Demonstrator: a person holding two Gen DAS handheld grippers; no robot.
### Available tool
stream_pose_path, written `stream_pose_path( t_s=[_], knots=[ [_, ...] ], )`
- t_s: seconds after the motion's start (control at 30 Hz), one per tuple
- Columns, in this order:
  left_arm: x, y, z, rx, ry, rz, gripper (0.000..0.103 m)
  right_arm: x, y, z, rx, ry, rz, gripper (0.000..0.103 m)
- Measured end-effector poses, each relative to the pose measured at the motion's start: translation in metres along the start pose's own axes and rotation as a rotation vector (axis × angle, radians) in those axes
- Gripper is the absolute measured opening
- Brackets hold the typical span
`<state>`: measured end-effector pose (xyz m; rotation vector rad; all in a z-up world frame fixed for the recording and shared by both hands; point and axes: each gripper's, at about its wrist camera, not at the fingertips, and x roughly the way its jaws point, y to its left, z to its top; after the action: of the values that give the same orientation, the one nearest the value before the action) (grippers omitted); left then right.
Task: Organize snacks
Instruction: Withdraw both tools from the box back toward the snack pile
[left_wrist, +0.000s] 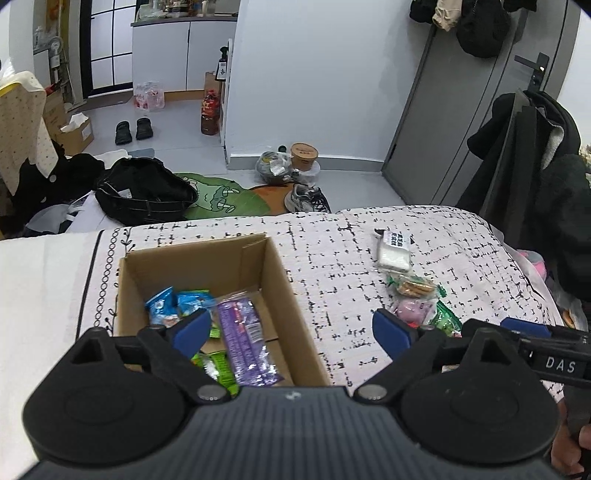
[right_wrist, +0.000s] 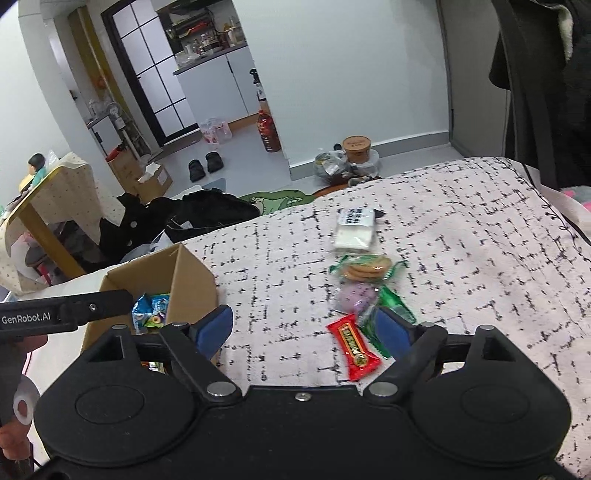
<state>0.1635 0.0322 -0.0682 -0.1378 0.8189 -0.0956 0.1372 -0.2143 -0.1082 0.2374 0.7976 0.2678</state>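
A cardboard box (left_wrist: 280, 273) sits on the patterned cloth and holds blue packets (left_wrist: 162, 306), a purple packet (left_wrist: 243, 336) and a green packet (left_wrist: 218, 369). My left gripper (left_wrist: 291, 332) is open and empty above the box's near right edge. Loose snacks lie to the right: a white packet (right_wrist: 352, 229), a biscuit packet (right_wrist: 365, 267), a purple sweet (right_wrist: 356, 297), a green packet (right_wrist: 397, 304) and a red bar (right_wrist: 354, 347). My right gripper (right_wrist: 304, 328) is open and empty just in front of the red bar. The box also shows in the right wrist view (right_wrist: 192, 273).
The cloth-covered surface (right_wrist: 480, 258) drops off at its far edge to a floor with a black bag (left_wrist: 144, 192), shoes (left_wrist: 306, 197) and a green mat (left_wrist: 221, 195). A dark coat (left_wrist: 535, 166) hangs at the right.
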Motion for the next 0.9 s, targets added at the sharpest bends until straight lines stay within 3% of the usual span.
stream_pose_path(
  t_s=[0.57, 0.77, 0.9],
  knots=[
    [0.024, -0.053, 0.0, 0.094, 0.059, -0.06, 0.094, -0.013, -0.044, -0.011, 0.061, 0.028, -0.048, 0.086],
    [0.035, -0.066, -0.003, 0.108, 0.097, -0.109, 0.094, -0.012, -0.054, -0.013, 0.08, 0.029, -0.085, 0.081],
    [0.043, -0.08, -0.006, 0.141, 0.108, -0.121, 0.092, -0.006, -0.064, -0.017, 0.106, 0.041, -0.092, 0.072]
  ],
)
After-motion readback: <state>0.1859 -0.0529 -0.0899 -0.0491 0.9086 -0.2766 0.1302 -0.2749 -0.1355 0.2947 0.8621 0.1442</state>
